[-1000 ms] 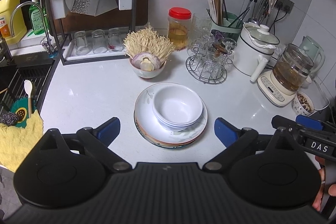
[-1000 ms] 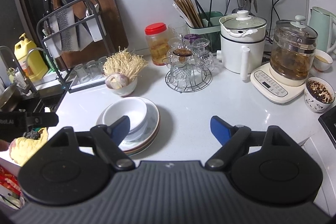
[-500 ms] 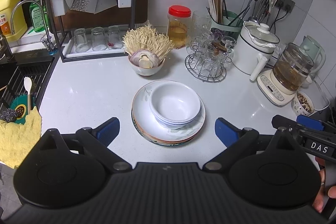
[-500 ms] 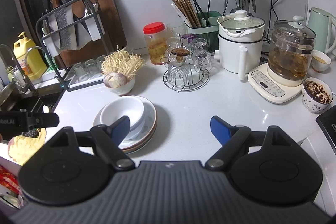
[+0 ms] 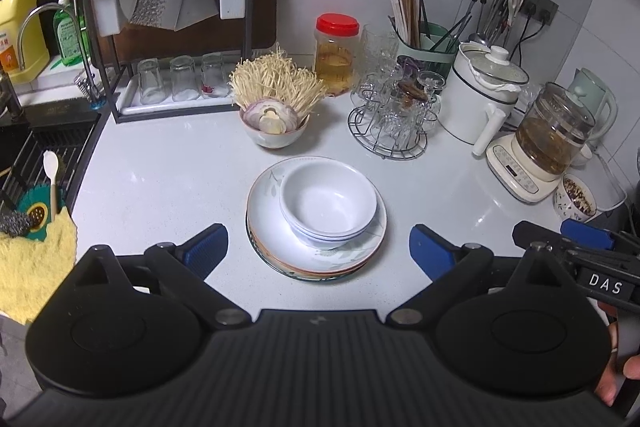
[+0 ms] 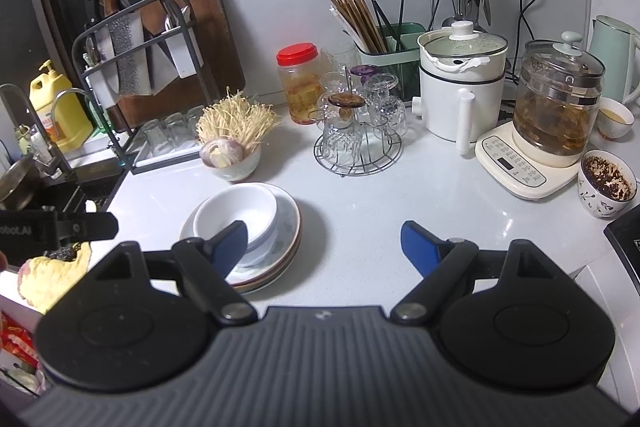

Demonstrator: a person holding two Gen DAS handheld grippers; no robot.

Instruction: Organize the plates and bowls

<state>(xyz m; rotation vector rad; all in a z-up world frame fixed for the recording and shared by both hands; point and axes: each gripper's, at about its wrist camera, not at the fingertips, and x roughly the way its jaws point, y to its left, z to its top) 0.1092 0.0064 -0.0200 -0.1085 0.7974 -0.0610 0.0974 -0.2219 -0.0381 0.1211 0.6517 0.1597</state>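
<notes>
A stack of white bowls (image 5: 328, 203) sits nested on a stack of plates (image 5: 272, 227) on the white counter. The stack also shows in the right wrist view, bowls (image 6: 240, 211) on plates (image 6: 288, 223). My left gripper (image 5: 318, 247) is open and empty, held just in front of the stack. My right gripper (image 6: 324, 243) is open and empty, to the right of the stack; its left fingertip (image 6: 234, 241) overlaps the bowls in view. The right gripper also shows at the right edge of the left wrist view (image 5: 576, 239).
A bowl of enoki mushrooms and onion (image 5: 274, 125) stands behind the stack. A wire rack of glasses (image 5: 394, 123), white pot (image 5: 476, 99), glass kettle (image 5: 548, 135) and patterned cup (image 5: 576, 197) crowd the right. Knife rack (image 5: 168, 7) at back left; sink (image 5: 36, 163) and yellow cloth (image 5: 32, 259) at left.
Both grippers have pulled back a little from the counter, so the stack of plates and bowls looks slightly farther away. Neither has taken hold of anything.
</notes>
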